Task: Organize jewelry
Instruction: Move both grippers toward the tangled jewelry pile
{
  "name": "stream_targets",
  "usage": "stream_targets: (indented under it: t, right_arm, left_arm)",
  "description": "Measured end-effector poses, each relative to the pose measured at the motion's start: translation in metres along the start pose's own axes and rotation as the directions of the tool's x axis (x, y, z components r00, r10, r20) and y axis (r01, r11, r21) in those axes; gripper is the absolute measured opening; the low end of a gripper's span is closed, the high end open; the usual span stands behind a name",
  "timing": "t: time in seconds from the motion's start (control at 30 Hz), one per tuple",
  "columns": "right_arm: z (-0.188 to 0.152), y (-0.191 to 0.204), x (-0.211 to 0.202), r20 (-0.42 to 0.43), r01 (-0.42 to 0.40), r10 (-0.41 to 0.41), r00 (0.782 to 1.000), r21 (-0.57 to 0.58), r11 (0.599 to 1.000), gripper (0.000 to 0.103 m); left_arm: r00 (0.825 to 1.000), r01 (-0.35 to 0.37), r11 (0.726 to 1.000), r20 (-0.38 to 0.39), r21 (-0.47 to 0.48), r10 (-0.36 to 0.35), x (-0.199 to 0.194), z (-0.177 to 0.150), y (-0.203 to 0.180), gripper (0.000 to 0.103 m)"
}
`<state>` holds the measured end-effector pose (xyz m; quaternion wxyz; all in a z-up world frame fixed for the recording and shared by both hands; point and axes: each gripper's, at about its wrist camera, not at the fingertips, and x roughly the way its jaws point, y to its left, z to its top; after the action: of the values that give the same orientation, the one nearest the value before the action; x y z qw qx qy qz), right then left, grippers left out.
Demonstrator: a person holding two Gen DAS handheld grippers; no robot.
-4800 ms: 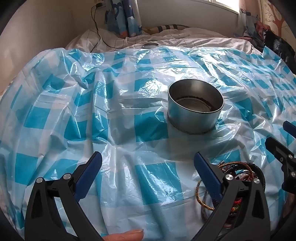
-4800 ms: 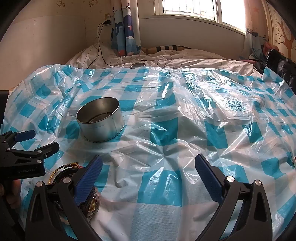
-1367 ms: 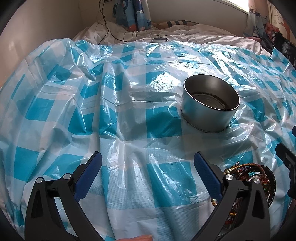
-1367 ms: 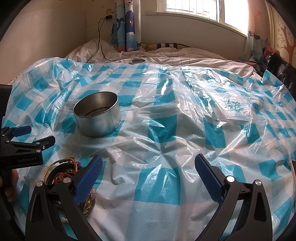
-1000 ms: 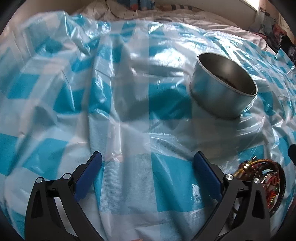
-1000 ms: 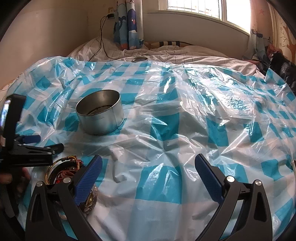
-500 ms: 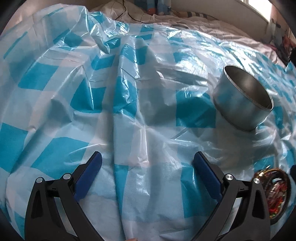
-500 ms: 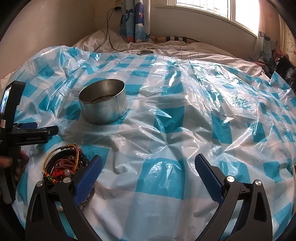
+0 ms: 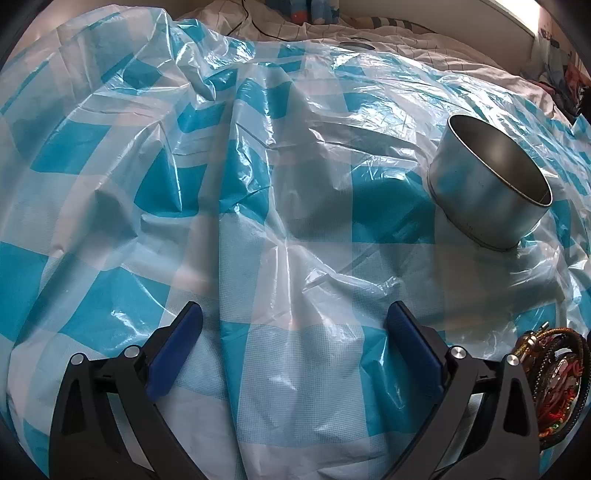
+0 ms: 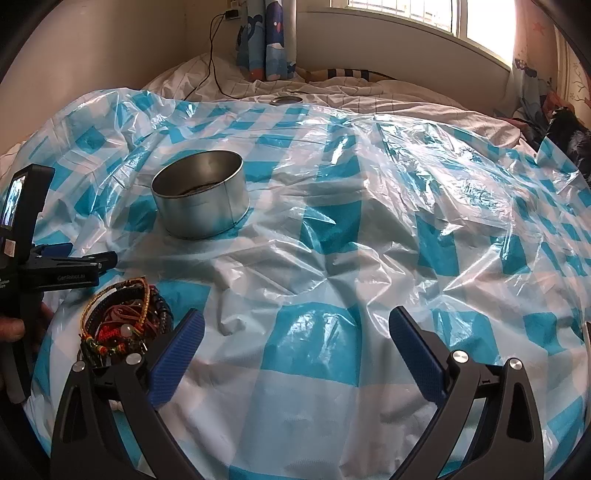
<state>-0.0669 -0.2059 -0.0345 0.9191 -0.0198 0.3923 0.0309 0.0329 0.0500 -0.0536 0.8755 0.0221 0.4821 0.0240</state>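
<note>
1. A crinkled plastic sheet (image 10: 332, 229) in blue and white checks covers the bed (image 10: 369, 96).
2. The left tongs (image 9: 293, 347) hang over a bare stretch of the sheet with their blue pads wide apart and nothing between them.
3. The right tongs (image 10: 295, 349) are likewise spread wide and hold nothing, poised above the sheet.
4. A tangle of bracelets (image 10: 125, 319), with gold braid, red cord, dark beads and coloured beads, lies in a heap on the sheet, just beside the left finger of the right tongs.
5. In the left wrist view the same heap shows at the lower right edge, partly behind the right finger of the left tongs; its far side is cut off by the frame.
6. A round metal tin (image 10: 201, 195) stands upright and open on the sheet, beyond the bracelets and apart from them. Something dark lies at its bottom, too dim to name.
7. In the right wrist view the left tongs come in from the left edge, near the bracelets, between them and the tin.
8. A small round lid-like disc (image 10: 286, 100) rests on the bedding past the sheet's far edge.
9. A patterned curtain (image 10: 266, 40) hangs by the window (image 10: 424, 14), and a black cable (image 10: 212, 55) runs down the wall onto the bed.
</note>
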Motion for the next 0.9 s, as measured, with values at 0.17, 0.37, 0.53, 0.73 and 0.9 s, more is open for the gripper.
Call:
stream_targets:
  t: [0.17, 0.37, 0.53, 0.73, 0.9]
  right_arm:
    - [-0.002, -0.001, -0.002, 0.002, -0.002, 0.002, 1.0, -0.003, 1.0, 0.096]
    - [-0.004, -0.001, -0.005, 0.002, -0.003, 0.004, 1.0, -0.005, 1.0, 0.096]
    - [-0.005, -0.002, -0.006, -0.001, -0.013, 0.013, 1.0, -0.006, 1.0, 0.096]
    - [-0.006, -0.001, -0.01, 0.003, -0.022, 0.022, 1.0, -0.027, 0.999, 0.096]
    - [-0.005, 0.003, -0.01, 0.0, -0.102, 0.102, 0.995, -0.035, 0.994, 0.096]
  left_arm:
    - [1.0, -0.003, 1.0, 0.0, 0.002, 0.003, 0.0, 0.0, 0.0, 0.096]
    - [1.0, -0.005, 1.0, 0.003, 0.004, 0.005, 0.001, -0.001, -0.001, 0.096]
    - [1.0, -0.004, 1.0, 0.003, 0.003, 0.004, 0.001, -0.001, -0.001, 0.096]
    - [1.0, -0.004, 1.0, 0.003, 0.003, 0.004, 0.001, -0.001, -0.001, 0.096]
    - [1.0, -0.003, 1.0, 0.003, 0.003, 0.003, 0.002, -0.001, -0.002, 0.096]
